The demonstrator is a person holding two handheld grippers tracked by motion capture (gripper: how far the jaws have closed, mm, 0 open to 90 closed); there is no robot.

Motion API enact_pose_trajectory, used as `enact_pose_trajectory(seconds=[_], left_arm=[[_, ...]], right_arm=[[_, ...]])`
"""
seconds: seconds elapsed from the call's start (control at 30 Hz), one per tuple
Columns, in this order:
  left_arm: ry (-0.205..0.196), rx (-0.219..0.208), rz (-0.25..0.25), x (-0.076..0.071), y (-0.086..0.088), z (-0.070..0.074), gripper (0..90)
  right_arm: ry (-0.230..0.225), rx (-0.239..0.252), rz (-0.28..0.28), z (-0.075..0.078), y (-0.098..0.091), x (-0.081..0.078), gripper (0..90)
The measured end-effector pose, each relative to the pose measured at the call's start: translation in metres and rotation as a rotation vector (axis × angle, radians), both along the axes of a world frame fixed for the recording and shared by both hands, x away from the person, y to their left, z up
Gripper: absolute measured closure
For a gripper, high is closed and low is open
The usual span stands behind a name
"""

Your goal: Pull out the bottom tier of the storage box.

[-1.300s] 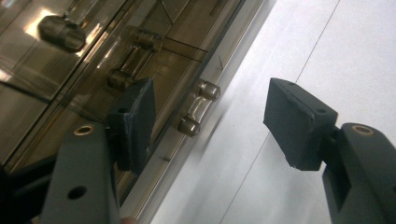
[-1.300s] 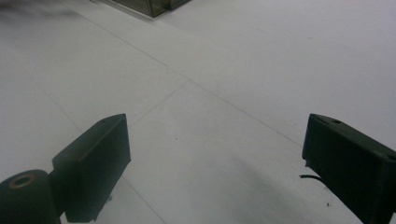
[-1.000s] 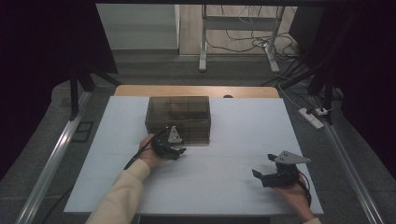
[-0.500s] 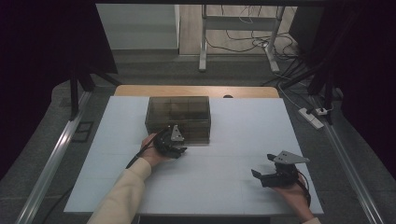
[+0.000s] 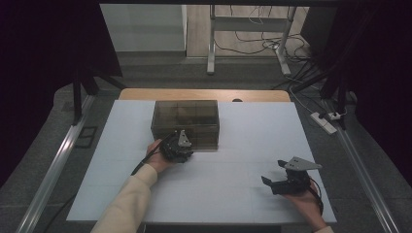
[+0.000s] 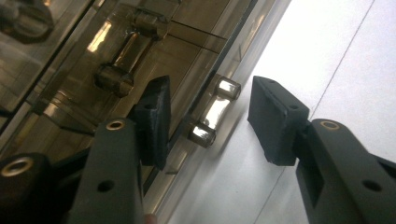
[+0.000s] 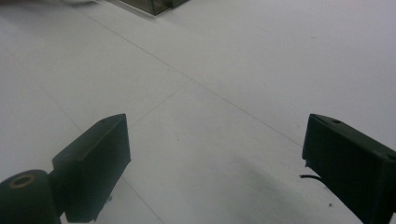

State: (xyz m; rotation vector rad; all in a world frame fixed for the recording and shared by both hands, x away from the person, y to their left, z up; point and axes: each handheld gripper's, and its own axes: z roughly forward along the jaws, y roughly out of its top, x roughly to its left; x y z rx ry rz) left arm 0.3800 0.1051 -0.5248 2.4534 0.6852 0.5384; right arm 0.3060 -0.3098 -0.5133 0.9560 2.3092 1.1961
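Note:
A smoky see-through drawer box [image 5: 184,121] stands on the white table [image 5: 252,131], left of its middle. My left gripper [image 5: 180,145] is at the box's front wall. In the left gripper view its jaws straddle a small clear handle [image 6: 216,109] low on that front. The jaws have just been closing; the left gripper [image 6: 210,93] is still open, with a gap between each pad and the handle. My right gripper [image 5: 273,172] rests near the table's front right, wide open with only bare table between its jaws [image 7: 217,126].
A corner of the box [image 7: 154,4] shows at the top of the right gripper view. Beyond the table's wooden far edge [image 5: 204,93] is a metal stand with cables on the floor [image 5: 252,43]. A power strip [image 5: 323,121] lies at the right.

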Motion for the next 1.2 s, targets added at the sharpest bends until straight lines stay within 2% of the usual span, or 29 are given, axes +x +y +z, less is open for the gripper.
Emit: enact_pose_trajectory(seconds=[0.1,0.37,0.8,1.2], left_arm=[[-0.007,0.006,0.004,-0.0002,0.0004,0.0000,55.1],[-0.006,0.017,-0.025,-0.0015,0.0010,-0.0003,57.8],[0.017,0.021,-0.089,-0.0035,0.0036,0.0013,60.5],[0.031,0.023,-0.109,-0.0039,0.0047,0.0023,61.5]], right_arm=[[-0.001,0.001,-0.001,0.0000,0.0000,-0.0001,7.4],[-0.001,0.003,0.003,0.0005,-0.0006,-0.0007,7.4],[-0.003,0.003,0.002,0.0002,-0.0008,-0.0009,7.4],[-0.003,0.004,0.002,0.0006,-0.0014,-0.0012,7.4]])
